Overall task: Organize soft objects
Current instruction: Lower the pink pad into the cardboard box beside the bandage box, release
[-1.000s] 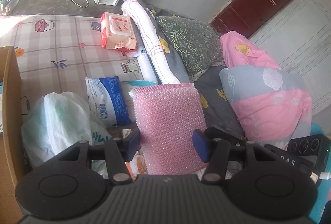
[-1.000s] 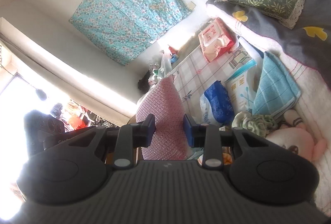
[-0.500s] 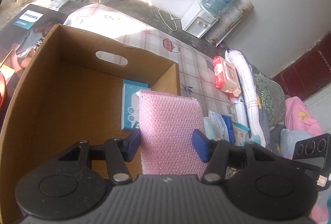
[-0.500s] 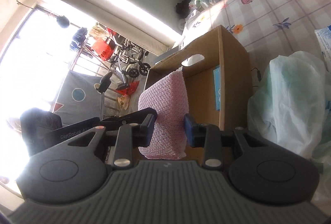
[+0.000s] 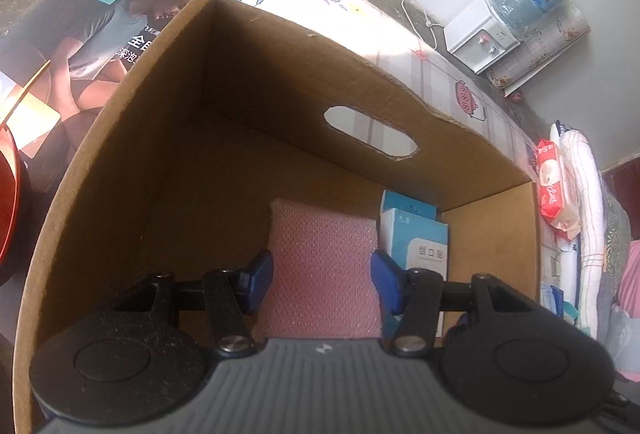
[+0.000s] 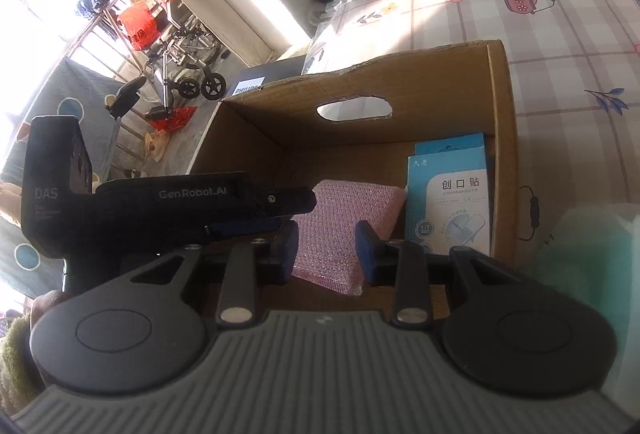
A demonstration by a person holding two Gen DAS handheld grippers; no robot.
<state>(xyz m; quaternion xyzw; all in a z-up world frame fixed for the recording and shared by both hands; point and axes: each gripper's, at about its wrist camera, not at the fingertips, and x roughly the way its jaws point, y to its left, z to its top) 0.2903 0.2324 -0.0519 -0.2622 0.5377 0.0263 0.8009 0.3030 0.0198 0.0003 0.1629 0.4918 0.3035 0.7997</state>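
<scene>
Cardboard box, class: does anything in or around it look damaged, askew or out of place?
Slightly. The cardboard box has a rough, ragged handle cutout and an uneven top edge. Inside, two blue packets stand upright against one wall, while both grippers, left gripper and right gripper, hold the pink pad over it. Nothing looks spilled.

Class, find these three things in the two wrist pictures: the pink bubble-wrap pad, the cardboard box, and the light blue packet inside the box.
pink bubble-wrap pad (image 5: 324,266): left wrist view, middle of its dotted face.
cardboard box (image 6: 500,153): right wrist view, inner face of its right wall.
light blue packet (image 6: 452,209): right wrist view, printed front.
</scene>
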